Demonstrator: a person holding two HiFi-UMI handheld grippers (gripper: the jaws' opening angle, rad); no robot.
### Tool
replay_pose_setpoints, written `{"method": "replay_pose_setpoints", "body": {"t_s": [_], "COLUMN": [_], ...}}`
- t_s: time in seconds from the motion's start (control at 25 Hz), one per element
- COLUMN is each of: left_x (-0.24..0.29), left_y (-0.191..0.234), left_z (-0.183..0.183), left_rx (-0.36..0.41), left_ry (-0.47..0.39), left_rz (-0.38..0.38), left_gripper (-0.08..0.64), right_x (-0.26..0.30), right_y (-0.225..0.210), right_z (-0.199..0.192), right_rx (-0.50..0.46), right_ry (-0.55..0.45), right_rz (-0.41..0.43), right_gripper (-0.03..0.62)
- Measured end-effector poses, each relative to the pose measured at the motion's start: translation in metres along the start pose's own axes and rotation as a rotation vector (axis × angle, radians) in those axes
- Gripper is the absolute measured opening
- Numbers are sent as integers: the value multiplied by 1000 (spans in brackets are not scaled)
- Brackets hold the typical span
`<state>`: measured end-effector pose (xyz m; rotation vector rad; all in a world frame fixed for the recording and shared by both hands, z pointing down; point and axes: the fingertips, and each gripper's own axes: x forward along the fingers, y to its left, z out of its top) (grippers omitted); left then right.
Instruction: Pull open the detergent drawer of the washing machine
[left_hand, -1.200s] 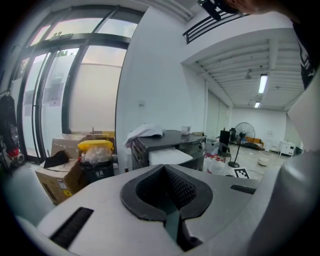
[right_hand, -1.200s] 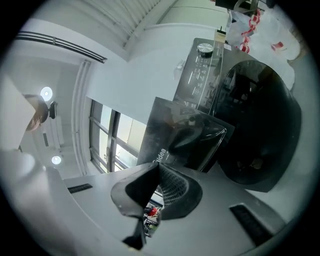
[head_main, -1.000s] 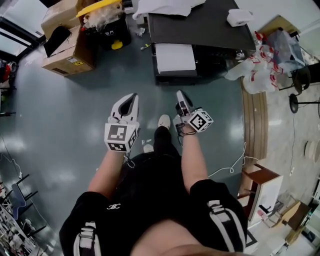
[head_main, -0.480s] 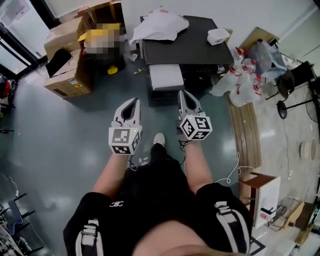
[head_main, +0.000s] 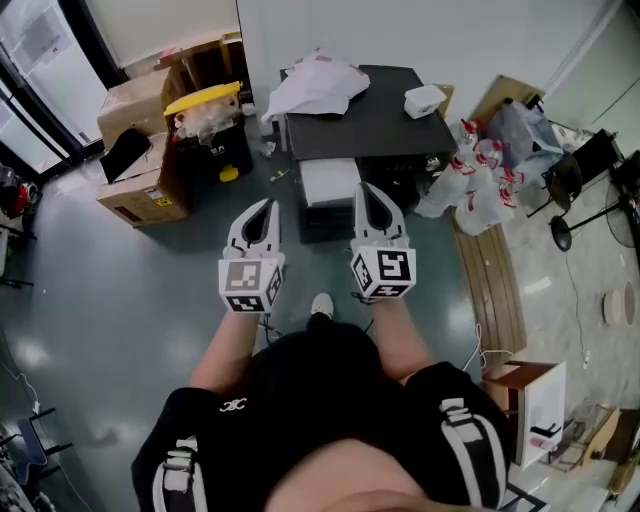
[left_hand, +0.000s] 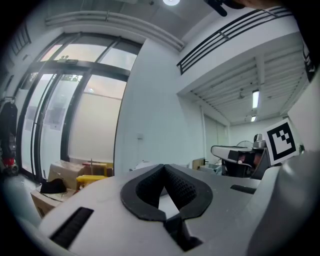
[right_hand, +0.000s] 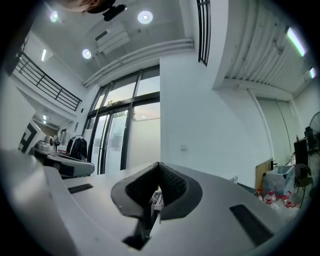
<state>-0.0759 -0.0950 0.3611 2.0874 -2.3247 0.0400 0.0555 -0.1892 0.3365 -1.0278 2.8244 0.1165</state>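
- Left gripper (head_main: 264, 208): jaws closed together, nothing between them.
- Right gripper (head_main: 364, 196): jaws closed together, empty.
- Both point toward the far dark-topped machine (head_main: 372, 108).

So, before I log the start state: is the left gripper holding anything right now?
No: in the left gripper view the left gripper has its jaw tips together, with nothing caught between them.
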Motion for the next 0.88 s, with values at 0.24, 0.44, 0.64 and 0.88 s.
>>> {"method": "replay_pose_setpoints", "body": {"t_s": [0.24, 0.44, 0.64, 0.88], "left_x": [2, 1, -4, -7], "left_y": [5, 6, 5, -1], "left_z": [8, 10, 5, 3], "left_rx": [6, 12, 4, -3], "left_ry": [-14, -15, -10, -7], "left_rz": [6, -3, -6, -15], "left_gripper": [2, 2, 2, 2], "right_x": [8, 9, 5, -1], "right_y": [3, 9, 14, 14], "right_z": [11, 11, 4, 1], "right_rx": [2, 6, 8, 17], "right_ry": [-21, -24, -11, 0], "right_rz": [12, 12, 12, 20], "right_gripper": [3, 3, 3, 3]}}
